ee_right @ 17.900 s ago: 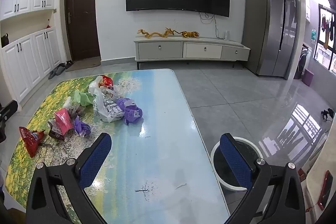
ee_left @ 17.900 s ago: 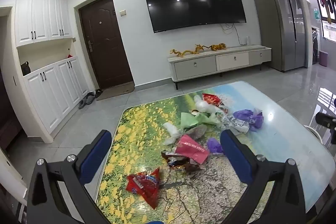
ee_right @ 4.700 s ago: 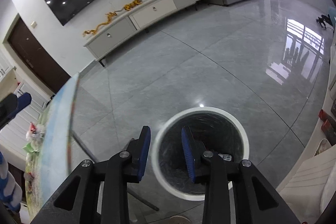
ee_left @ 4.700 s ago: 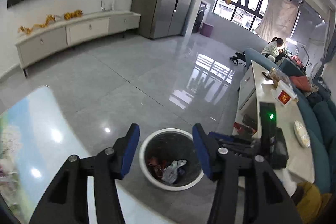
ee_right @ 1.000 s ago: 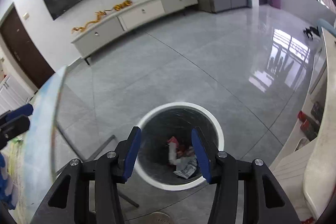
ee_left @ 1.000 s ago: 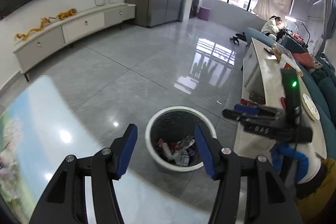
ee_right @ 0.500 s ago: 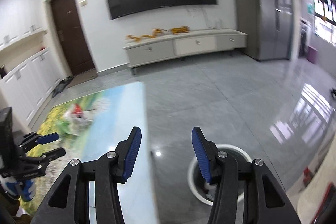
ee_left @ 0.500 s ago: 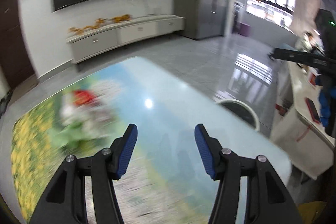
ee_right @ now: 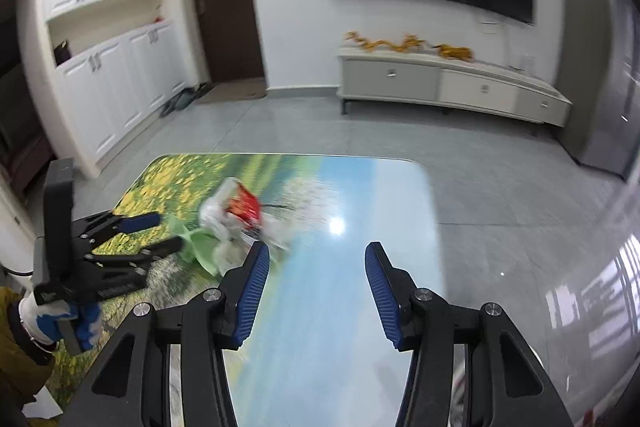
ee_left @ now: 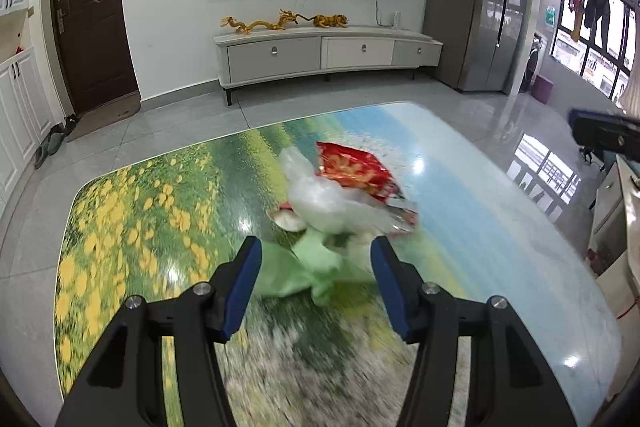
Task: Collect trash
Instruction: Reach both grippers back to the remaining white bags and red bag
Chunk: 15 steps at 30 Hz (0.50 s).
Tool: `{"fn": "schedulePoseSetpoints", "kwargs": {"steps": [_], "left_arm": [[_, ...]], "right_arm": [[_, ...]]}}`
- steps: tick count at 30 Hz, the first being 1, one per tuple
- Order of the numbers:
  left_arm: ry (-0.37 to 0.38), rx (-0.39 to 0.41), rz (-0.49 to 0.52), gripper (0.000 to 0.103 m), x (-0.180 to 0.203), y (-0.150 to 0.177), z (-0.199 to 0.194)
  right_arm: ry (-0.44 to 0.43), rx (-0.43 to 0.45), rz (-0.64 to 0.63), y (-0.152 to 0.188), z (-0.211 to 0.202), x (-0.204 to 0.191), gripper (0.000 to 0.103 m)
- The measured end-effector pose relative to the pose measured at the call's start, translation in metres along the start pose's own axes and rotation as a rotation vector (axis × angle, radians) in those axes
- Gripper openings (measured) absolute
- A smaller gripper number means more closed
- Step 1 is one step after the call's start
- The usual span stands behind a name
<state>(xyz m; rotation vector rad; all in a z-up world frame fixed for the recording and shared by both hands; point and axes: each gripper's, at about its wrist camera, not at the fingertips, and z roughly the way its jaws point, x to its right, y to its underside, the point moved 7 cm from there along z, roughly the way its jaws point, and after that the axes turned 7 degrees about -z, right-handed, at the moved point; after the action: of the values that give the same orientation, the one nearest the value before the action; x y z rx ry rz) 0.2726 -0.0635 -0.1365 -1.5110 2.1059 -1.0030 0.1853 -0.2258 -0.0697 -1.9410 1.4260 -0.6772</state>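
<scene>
- Both jaws standing apart, gripping nothing: left gripper [ee_left: 316,259], right gripper [ee_right: 316,267].
- Trash pile [ee_left: 340,195] sitting mid-table [ee_right: 360,187], ahead of left gripper.
- Near tabletop blurring; green bag [ee_left: 296,275] partly hiding behind fingers.
- Table's right half lying bare.

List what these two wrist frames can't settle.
- Near end of the table: motion-blurred in the left wrist view, any trash there unreadable.
- Green bag: its edges are hidden by the left gripper fingers.
- Trash pile: smeared in the right wrist view, items inseparable.
- Bin: only a white sliver behind the right gripper, contents unseen.
</scene>
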Motion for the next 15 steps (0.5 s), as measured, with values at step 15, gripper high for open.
{"fn": "schedulePoseSetpoints", "kwargs": {"steps": [15], "left_arm": [[-0.041,-0.077,-0.062,0.054,-0.063,0.027,0.026]], "right_arm": [[-0.240,-0.138,-0.102,-0.033,0.156,-0.100,0.048]]}}
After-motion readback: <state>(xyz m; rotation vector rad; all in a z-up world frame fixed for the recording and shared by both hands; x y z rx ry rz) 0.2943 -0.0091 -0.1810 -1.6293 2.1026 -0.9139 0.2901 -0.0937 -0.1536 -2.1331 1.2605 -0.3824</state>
